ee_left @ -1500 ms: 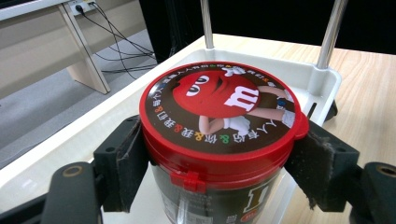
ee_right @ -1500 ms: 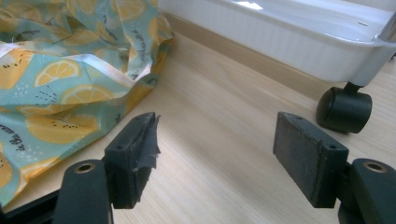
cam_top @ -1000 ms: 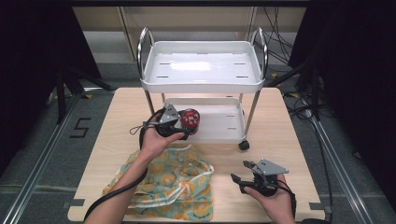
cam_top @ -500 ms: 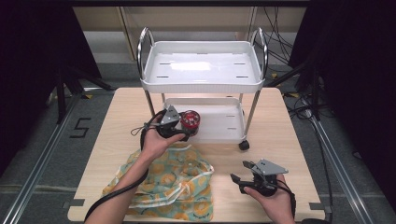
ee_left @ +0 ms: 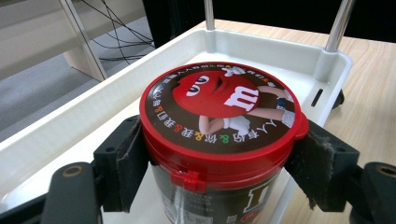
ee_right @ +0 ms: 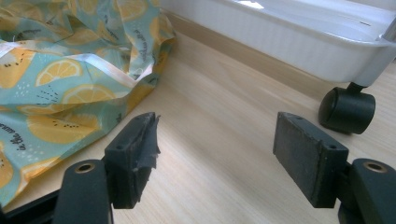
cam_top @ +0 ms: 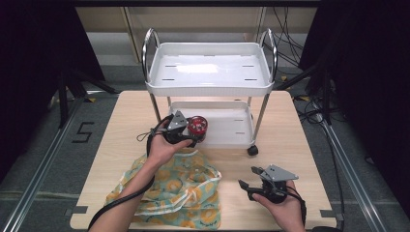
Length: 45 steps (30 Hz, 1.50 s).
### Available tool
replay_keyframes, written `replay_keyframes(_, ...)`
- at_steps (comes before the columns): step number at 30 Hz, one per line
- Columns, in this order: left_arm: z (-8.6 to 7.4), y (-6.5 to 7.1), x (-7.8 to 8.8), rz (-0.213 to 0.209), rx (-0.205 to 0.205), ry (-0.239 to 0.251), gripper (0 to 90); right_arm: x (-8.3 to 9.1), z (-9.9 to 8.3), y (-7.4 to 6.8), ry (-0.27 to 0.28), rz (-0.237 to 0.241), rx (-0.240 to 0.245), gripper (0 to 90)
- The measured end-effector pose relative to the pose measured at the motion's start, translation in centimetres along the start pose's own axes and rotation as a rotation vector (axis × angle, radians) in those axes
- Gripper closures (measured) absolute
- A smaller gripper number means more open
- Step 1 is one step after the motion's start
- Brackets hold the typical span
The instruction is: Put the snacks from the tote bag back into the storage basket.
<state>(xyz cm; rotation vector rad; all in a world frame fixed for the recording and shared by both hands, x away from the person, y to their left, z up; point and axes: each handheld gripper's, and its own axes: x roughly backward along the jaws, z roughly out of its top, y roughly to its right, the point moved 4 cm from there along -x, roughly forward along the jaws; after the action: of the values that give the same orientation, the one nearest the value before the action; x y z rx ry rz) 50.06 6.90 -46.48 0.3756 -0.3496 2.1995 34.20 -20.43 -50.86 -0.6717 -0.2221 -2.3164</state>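
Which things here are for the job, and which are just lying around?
For the job:
- red-lidded round candy tub, clamped in the left gripper
- white two-shelf plastic cart, its lower tray under the tub

Lying about:
- lemon-print cloth bag
- right gripper, open, empty

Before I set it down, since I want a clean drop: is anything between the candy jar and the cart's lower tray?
Nothing visible. The left gripper is shut on the candy jar, held over the near edge of the lower tray, whose floor looks bare. The lemon-print bag lies on the table nearer the person.
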Motion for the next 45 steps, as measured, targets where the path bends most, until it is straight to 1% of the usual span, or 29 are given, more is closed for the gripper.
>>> replay_keyframes(2,-0.1,0.0,0.0,0.002,0.0,-0.001,25.3,0.0,0.0,0.2,0.005,-0.001,0.019,31.4)
replay_keyframes(4,-0.1,-0.1,-0.1,0.003,-0.004,0.002,25.3,0.0,0.0,0.1,0.003,-0.001,0.011,31.4)
replay_keyframes(5,-0.1,-0.1,-0.1,0.004,-0.008,0.002,25.3,0.0,0.1,0.3,0.009,-0.003,0.032,31.4)
replay_keyframes(8,-0.3,0.0,-0.1,0.008,0.009,-0.006,25.3,0.0,0.1,0.3,0.008,-0.003,0.03,31.4)
replay_keyframes(9,-0.3,0.0,-0.1,0.009,0.006,-0.011,25.3,0.0,0.1,0.3,0.006,-0.002,0.024,31.4)
replay_keyframes(10,-0.4,0.0,-0.1,0.007,0.006,-0.013,25.3,0.0,0.0,0.1,0.0,0.0,0.005,31.4)
replay_keyframes(11,-0.4,0.0,-0.2,0.005,0.009,-0.013,25.3,0.0,0.0,0.1,0.002,-0.001,0.009,31.4)
replay_keyframes(12,-0.5,0.0,-0.2,0.004,0.013,-0.015,25.3,0.0,0.1,0.3,0.008,-0.002,0.031,31.4)
replay_keyframes(15,-0.7,0.0,-0.2,0.007,0.014,-0.032,25.3,0.0,0.1,0.3,0.01,-0.004,0.031,31.4)
replay_keyframes(18,-0.9,-0.1,-0.2,0.01,0.0,-0.045,25.2,0.0,0.1,0.3,0.009,-0.002,0.029,31.4)
replay_keyframes(20,-0.9,0.0,-0.2,0.01,0.013,-0.04,25.3,0.0,0.1,0.3,0.01,-0.003,0.031,31.4)
replay_keyframes(22,-0.9,0.1,-0.3,0.007,0.035,-0.026,25.3,0.0,0.1,0.3,0.009,-0.002,0.03,31.4)
replay_keyframes(26,-1.0,0.0,-0.4,0.008,0.033,-0.031,25.3,0.0,0.1,0.3,0.009,-0.002,0.03,31.3)
replay_keyframes(28,-1.1,-0.1,-0.3,0.01,0.024,-0.041,25.3,0.0,0.1,0.3,0.008,-0.002,0.03,31.4)
replay_keyframes(29,-1.2,-0.2,-0.3,0.013,0.012,-0.052,25.3,0.0,0.1,0.3,0.009,-0.001,0.029,31.4)
replay_keyframes(30,-1.3,-0.2,-0.3,0.014,0.01,-0.055,25.3,0.0,0.1,0.3,0.008,-0.001,0.03,31.4)
replay_keyframes(35,-1.4,-0.1,-0.4,0.008,0.018,-0.059,25.2,0.0,0.1,0.3,0.008,-0.001,0.03,31.4)
replay_keyframes(36,-1.4,-0.1,-0.5,0.007,0.025,-0.054,25.2,0.0,0.1,0.3,0.008,-0.002,0.03,31.4)
replay_keyframes(37,-1.4,0.1,-0.6,0.005,0.043,-0.04,25.2,0.0,0.1,0.3,0.009,-0.002,0.029,31.4)
replay_keyframes(42,-1.6,0.1,-0.6,0.008,0.054,-0.041,25.2,0.0,0.1,0.3,0.012,0.0,0.03,31.4)
replay_keyframes(45,-1.8,-0.2,-0.6,0.011,0.037,-0.057,25.2,0.0,0.1,0.3,0.01,-0.003,0.032,31.4)
